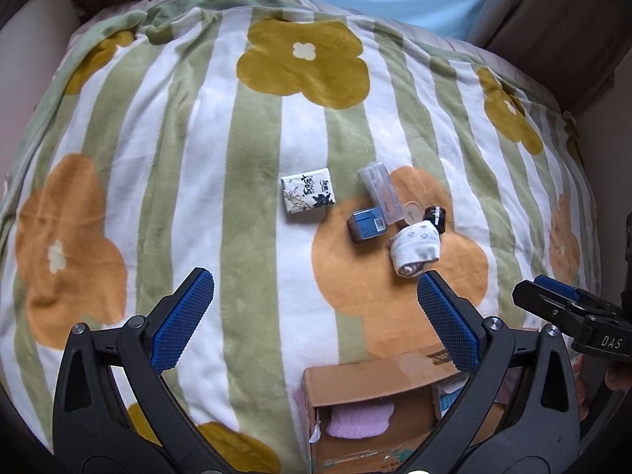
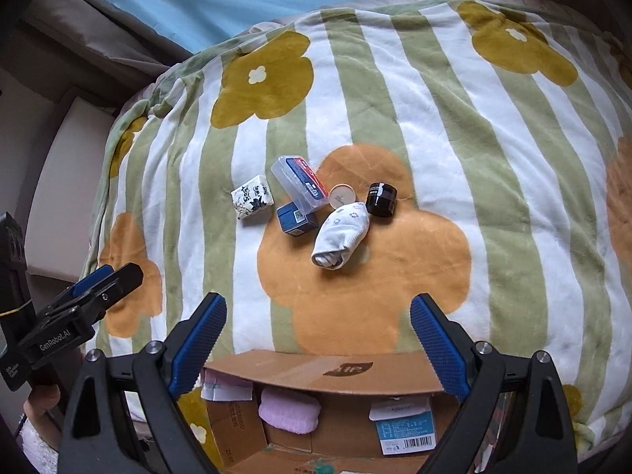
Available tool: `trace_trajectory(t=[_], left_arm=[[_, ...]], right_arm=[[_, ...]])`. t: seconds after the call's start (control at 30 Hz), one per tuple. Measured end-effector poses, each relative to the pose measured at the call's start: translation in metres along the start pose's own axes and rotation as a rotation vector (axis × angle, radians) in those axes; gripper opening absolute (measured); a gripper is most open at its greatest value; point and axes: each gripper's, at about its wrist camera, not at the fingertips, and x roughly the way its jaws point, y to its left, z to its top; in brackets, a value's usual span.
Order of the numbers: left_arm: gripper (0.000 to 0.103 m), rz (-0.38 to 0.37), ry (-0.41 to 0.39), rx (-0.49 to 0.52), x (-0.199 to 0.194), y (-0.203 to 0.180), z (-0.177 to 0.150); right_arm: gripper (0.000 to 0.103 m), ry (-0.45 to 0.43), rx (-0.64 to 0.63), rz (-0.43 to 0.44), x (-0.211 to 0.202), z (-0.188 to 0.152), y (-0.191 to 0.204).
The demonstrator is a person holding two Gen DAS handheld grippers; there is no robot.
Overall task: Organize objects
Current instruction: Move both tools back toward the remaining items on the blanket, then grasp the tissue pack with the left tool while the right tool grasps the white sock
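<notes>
left hand-held gripper wide open, empty | right hand-held gripper wide open, empty | rolled sock ahead, touching black jar | cardboard box beneath fingers, pink cloth inside

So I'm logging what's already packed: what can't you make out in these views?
- Cardboard box contents: cut off by the bottom edge and hidden by gripper fingers, both views; only a pink cloth and a labelled packet show.
- Black jar label: too small.
- Blue box: partly under the clear case.
</notes>
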Motion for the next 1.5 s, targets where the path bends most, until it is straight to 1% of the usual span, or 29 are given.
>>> trace_trajectory(t=[0.2, 0.43, 0.73, 1.0, 1.07, 1.13, 1.17, 1.2, 1.27, 1.3, 1.37, 1.4, 1.43, 1.5], left_arm=[[0.103, 0.0, 0.034, -0.004, 0.053, 0.003, 0.03], [0.103, 0.004, 0.076, -0.02, 0.11, 0.008, 0.055], [0.103, 0.0, 0.121, -0.047, 0.163, 0.01, 0.071], [0.102, 0.023, 0.15, -0.063, 0.199, 0.01, 0.075], [0.097, 0.027, 0.153, -0.07, 0.204, 0.01, 0.075], [0.092, 0.025, 0.157, -0.075, 0.209, 0.01, 0.074], [0.09, 0.027, 0.16, -0.075, 0.211, 0.009, 0.074], [0.09, 0.032, 0.166, -0.074, 0.214, 0.008, 0.073], [0.088, 0.035, 0.174, -0.076, 0.218, 0.007, 0.071], [0.086, 0.037, 0.179, -0.08, 0.22, 0.007, 0.071], [0.071, 0.034, 0.194, -0.086, 0.225, 0.007, 0.069], [0.069, 0.029, 0.202, -0.09, 0.227, 0.007, 0.069], [0.062, 0.028, 0.207, -0.091, 0.228, 0.006, 0.068], [0.061, 0.034, 0.206, -0.083, 0.229, 0.004, 0.067]], right_arm=[[0.093, 0.019, 0.052, 0.0, 0.035, 0.023, -0.007], [0.093, 0.06, 0.092, -0.008, 0.078, 0.042, -0.019], [0.093, 0.096, 0.132, -0.014, 0.115, 0.055, -0.031], [0.092, 0.135, 0.137, -0.029, 0.137, 0.056, -0.037], [0.088, 0.148, 0.124, -0.03, 0.142, 0.054, -0.036], [0.085, 0.154, 0.081, -0.05, 0.146, 0.053, -0.032], [0.082, 0.16, 0.06, -0.063, 0.148, 0.052, -0.03], [0.076, 0.167, 0.052, -0.065, 0.15, 0.052, -0.029], [0.071, 0.182, 0.059, -0.055, 0.154, 0.05, -0.031], [0.065, 0.19, 0.066, -0.052, 0.156, 0.05, -0.032], [0.057, 0.202, 0.08, -0.042, 0.159, 0.048, -0.035], [0.055, 0.202, 0.082, -0.045, 0.159, 0.048, -0.036], [0.053, 0.2, 0.082, -0.049, 0.158, 0.047, -0.037], [0.05, 0.199, 0.086, -0.049, 0.157, 0.047, -0.04]])
